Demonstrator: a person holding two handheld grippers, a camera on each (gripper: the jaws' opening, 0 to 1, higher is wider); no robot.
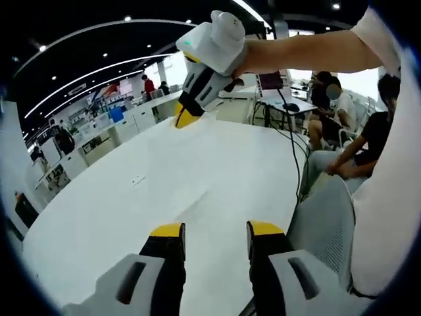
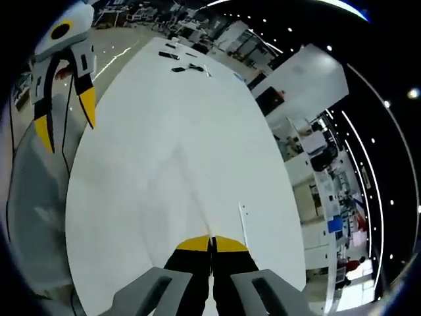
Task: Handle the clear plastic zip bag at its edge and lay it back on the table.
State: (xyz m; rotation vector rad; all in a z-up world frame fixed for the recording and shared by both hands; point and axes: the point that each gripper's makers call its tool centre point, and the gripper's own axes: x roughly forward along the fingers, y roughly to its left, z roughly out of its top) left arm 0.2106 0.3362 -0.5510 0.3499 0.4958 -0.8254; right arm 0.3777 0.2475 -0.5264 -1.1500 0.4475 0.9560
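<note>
On the white table: a clear plastic zip bag lies spread flat, nearly invisible against the top
Bag edge: the right gripper has its yellow-tipped jaws pressed together over the near edge of the bag, from which faint creases fan out
Left gripper: jaws apart with nothing between them, held above the table near its edge
Table edges: the rounded rim curves past a grey chair just beside it
Open room: wide bare tabletop between the two grippers; small dark items sit at the far end, well apart
Writing: none can be read
</note>
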